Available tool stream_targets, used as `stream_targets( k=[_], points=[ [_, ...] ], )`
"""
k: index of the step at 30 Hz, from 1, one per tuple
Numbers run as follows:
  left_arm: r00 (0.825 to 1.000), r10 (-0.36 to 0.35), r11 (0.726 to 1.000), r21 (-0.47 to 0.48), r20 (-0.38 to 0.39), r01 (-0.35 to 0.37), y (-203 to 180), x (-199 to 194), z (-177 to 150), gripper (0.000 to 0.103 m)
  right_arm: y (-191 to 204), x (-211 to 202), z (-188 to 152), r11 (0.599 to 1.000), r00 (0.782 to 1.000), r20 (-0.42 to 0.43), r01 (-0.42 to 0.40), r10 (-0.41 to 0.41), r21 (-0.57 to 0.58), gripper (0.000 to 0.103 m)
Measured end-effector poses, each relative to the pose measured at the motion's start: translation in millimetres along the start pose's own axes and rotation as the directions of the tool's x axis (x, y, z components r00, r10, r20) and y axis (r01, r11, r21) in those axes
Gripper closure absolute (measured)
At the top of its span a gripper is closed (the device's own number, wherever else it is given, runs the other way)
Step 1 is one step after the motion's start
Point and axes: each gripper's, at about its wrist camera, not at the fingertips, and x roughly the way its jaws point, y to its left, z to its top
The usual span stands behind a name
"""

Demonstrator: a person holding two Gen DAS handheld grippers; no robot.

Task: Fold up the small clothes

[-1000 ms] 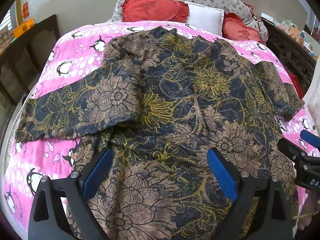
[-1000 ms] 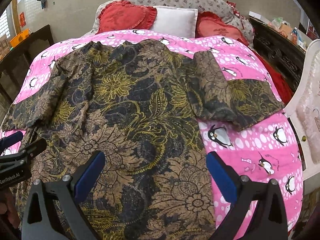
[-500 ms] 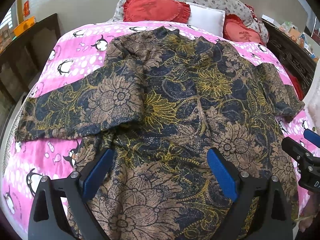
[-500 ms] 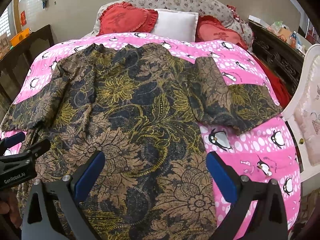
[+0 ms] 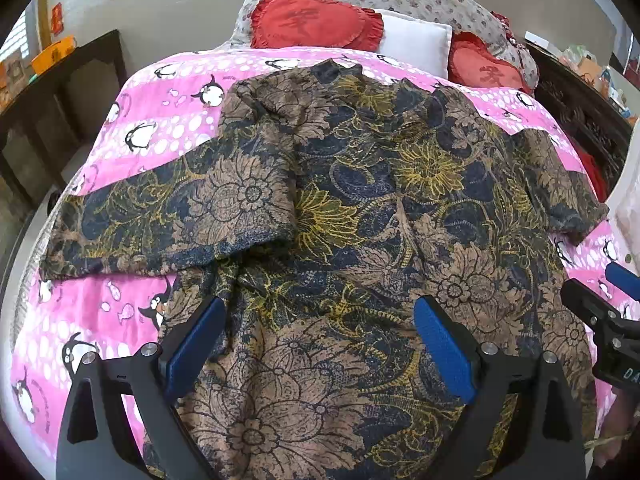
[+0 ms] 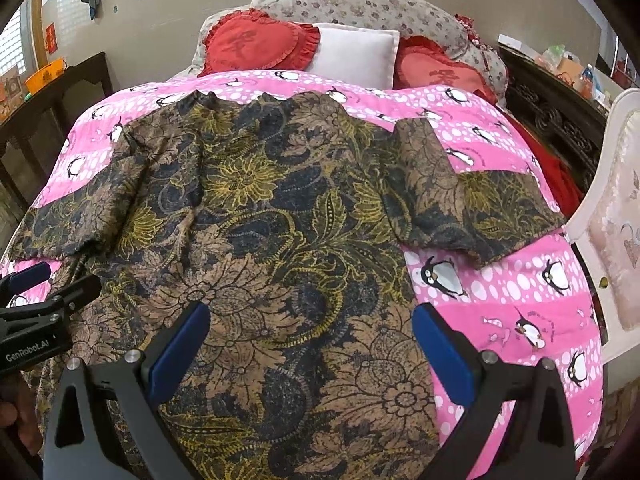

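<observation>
Both tools edged back slightly; left tool point(image 5: 320, 344), right tool point(image 6: 312, 344) wide above shirt point(image 5: 360, 208).

The shirt point(image 5: 360, 208) covers most of the bed point(image 6: 500, 304). Bare quilt runs along both side edges. Pillows point(image 6: 352, 52) crowd the head edge

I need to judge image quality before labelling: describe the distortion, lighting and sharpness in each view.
Left wrist view: strong fisheye bulge, dark rounded corners; even soft light, no glare; the shirt is sharp, the open left gripper is close and dark. Right wrist view: same bulge bends the bedspread; print crisp between the open right gripper fingers.
</observation>
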Motion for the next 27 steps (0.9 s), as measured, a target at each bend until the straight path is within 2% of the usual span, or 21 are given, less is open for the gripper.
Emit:
stream_targets(
  k=[3, 4, 7, 9, 12, 14, 16, 27],
  points=[
    [1.000, -0.009, 1.000, 0.006, -0.011, 0.009, 1, 13, -2, 0.024, -3, 6, -3, 1.000, 0.999, 0.029, -0.012, 0.012, 0.003, 0.000],
    [1.000, 0.012, 1.000, 0.014, -0.017, -0.012, 3, 22, -4, 0.024, -5, 12, -5, 1.000, 0.999, 0.037, -0.019, 0.019, -0.002, 0.000],
    [0.998, 0.050, 0.998, 0.043, -0.026, -0.049, 10, 48, -11, 0.028, -8, 44, -11, 0.999, 1.000, 0.012, -0.020, 0.020, -0.025, 0.000],
    [0.998, 0.049, 0.998, 0.034, -0.039, -0.047, 17, 60, -16, 0.029, -11, 63, -19, 1.000, 1.000, -0.012, -0.014, 0.014, -0.020, 0.000],
    [0.999, 0.034, 0.999, 0.034, 0.010, -0.034, 21, 64, -22, 0.023, -12, 84, -35, 1.000, 0.999, -0.046, -0.015, 0.014, -0.014, 0.000],
    [0.999, 0.032, 0.999, 0.031, 0.017, -0.033, 22, 64, -22, 0.021, -11, 81, -41, 1.000, 1.000, 0.000, -0.008, 0.008, -0.014, 0.000],
    [0.999, 0.030, 0.999, 0.023, 0.018, -0.030, 24, 66, -23, 0.017, -11, 82, -40, 1.000, 1.000, -0.006, -0.007, 0.007, -0.015, 0.000],
    [0.999, 0.032, 0.999, 0.024, 0.027, -0.033, 24, 67, -22, 0.016, -12, 82, -41, 1.000, 1.000, 0.000, -0.007, 0.007, -0.016, 0.000]
  ],
)
